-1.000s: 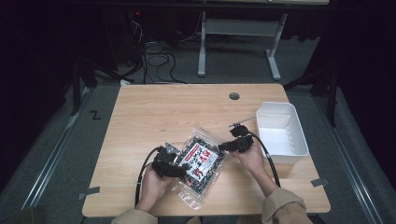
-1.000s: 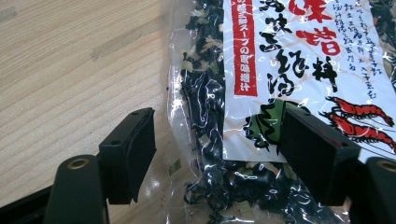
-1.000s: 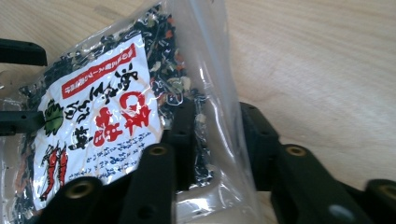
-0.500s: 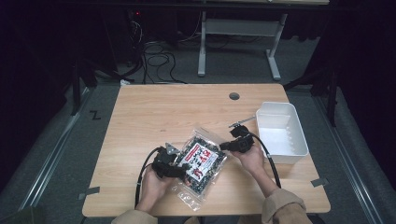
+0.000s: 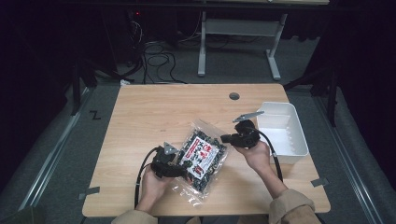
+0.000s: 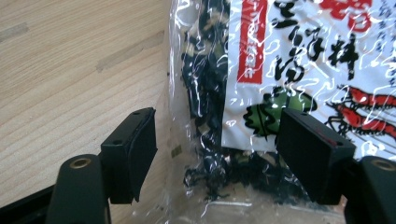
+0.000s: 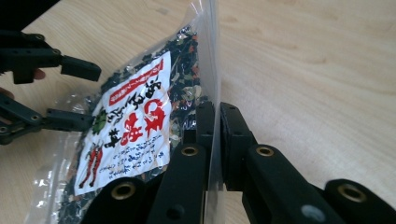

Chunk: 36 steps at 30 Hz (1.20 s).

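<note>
A clear plastic bag of dark dried bits, with a white label in red characters, lies mid-table. My right gripper is at the bag's right edge. Its jaws have just been closing and now stand shut on the clear seam of the bag, pinched at the right gripper and lifted off the wood. My left gripper is open at the bag's near-left corner. In the left gripper view the left gripper straddles the bag without pressing it. The left gripper also appears open in the right gripper view.
A white plastic bin stands at the table's right edge, just right of my right hand. A round cable hole sits near the far edge. The wooden table is bare on its far half.
My right gripper closed on the bag's right edge and rose, lifting that side of the bag. The left gripper stayed in place, open.
</note>
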{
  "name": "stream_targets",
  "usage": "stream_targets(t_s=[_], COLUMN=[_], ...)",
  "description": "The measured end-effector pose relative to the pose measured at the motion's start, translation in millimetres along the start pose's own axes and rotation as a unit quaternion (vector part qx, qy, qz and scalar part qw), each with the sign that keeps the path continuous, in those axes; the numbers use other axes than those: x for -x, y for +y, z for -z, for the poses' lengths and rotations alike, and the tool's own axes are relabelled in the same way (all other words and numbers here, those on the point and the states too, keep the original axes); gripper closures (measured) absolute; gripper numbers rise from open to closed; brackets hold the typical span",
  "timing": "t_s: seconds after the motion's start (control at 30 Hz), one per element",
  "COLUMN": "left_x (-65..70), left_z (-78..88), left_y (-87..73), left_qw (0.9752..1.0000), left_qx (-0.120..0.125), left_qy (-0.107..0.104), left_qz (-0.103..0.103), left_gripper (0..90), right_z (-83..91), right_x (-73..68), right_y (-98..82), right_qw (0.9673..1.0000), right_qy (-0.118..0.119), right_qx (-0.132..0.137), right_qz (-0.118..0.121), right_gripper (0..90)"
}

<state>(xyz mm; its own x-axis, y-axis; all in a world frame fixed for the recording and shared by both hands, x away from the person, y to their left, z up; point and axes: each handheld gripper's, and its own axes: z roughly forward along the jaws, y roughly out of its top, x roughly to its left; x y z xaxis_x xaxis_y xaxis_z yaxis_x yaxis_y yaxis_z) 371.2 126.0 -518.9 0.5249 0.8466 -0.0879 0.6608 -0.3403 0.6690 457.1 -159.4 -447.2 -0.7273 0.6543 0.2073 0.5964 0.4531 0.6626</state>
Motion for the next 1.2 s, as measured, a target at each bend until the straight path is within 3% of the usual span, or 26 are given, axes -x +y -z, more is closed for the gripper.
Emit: stream_targets(t_s=[0.13, 0.57, 1.2], left_x=[0.1, -1.3, 7.8], left_z=[0.3, 3.6, 9.5], left_y=[-0.4, -0.5, -4.6], left_qw=[1.0, 1.0, 0.9998], left_qx=[-0.002, -0.001, -0.014], left_qy=[0.002, -0.006, -0.014], left_qz=[-0.003, 0.004, -0.002], left_gripper=[29.0, 29.7, 29.7], right_z=[13.6, 39.8, 76.8], right_x=[-4.0, -5.7, -28.5], right_y=[7.3, 20.1, 42.2], right_qw=[0.9997, 0.9989, 0.9949], right_qy=[-0.011, -0.024, -0.042], right_qx=[0.009, 0.019, 0.027], right_qz=[0.018, 0.034, 0.088], right_gripper=[89.1, 89.4, 89.6])
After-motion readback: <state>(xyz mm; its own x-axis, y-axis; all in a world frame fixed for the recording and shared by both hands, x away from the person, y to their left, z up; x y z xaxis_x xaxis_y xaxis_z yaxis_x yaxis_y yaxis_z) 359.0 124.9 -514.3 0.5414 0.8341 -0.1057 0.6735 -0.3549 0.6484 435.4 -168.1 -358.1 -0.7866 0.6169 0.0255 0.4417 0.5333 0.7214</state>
